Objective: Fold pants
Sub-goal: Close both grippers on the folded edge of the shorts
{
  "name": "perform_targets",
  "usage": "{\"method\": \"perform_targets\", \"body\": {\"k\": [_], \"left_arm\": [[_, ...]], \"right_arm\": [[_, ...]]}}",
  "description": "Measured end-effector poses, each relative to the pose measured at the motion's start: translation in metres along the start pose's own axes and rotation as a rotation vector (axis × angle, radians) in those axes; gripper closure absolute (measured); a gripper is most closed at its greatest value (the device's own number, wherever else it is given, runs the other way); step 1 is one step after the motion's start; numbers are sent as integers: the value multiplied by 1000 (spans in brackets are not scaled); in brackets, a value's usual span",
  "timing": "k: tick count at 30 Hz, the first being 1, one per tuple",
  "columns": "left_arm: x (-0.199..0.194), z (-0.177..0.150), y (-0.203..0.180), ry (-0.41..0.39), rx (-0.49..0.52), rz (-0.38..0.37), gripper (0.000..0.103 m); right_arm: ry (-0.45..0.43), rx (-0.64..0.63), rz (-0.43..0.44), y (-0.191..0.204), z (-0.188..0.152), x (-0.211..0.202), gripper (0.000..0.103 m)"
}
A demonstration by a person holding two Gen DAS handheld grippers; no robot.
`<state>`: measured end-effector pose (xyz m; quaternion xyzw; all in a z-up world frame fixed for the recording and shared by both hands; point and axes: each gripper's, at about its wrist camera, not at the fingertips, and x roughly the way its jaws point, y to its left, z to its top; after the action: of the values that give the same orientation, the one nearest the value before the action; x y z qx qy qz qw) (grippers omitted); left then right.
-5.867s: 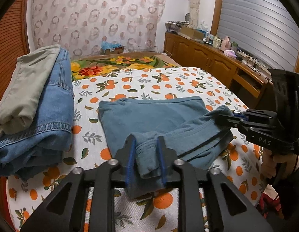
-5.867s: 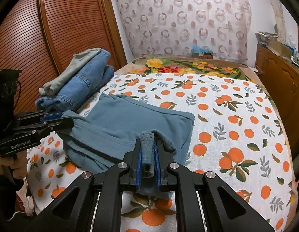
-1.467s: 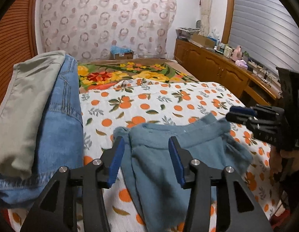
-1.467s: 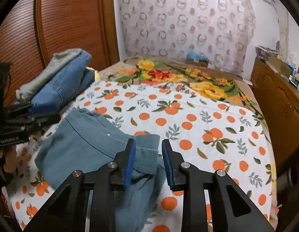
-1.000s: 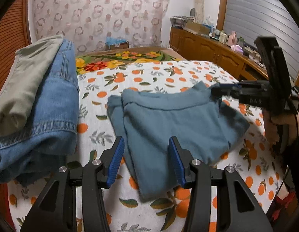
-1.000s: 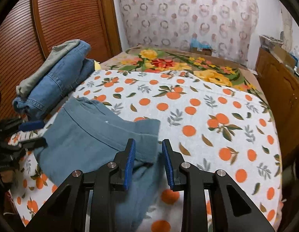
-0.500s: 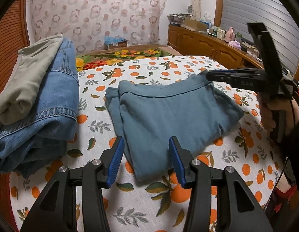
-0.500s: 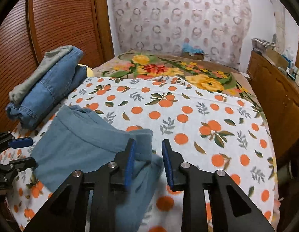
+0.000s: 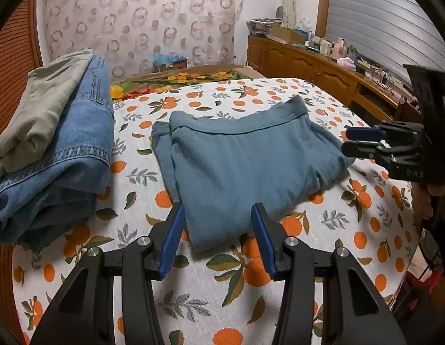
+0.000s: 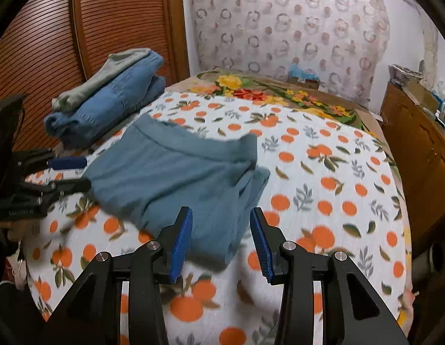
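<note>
Lying folded on the bedspread (image 9: 211,296), blue pants (image 9: 236,166) just ahead of both wide-open, empty tongs (image 9: 216,238) (image 10: 219,241).

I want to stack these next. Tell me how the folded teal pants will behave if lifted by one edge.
The teal pants look soft and floppy; the layers would likely droop and unfold. Probably light: thin knit, flatter than the denim jeans beside them.
</note>
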<state>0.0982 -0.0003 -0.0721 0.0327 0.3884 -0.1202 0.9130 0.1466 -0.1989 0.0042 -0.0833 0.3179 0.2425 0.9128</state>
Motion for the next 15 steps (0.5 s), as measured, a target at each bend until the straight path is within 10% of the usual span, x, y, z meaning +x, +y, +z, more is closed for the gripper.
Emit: {"method": "perform_targets", "body": {"k": [15], "left_arm": [[4,-15,4,41,4,-17,60]], "right_arm": [[40,9,40,1,-11,8,60]]}}
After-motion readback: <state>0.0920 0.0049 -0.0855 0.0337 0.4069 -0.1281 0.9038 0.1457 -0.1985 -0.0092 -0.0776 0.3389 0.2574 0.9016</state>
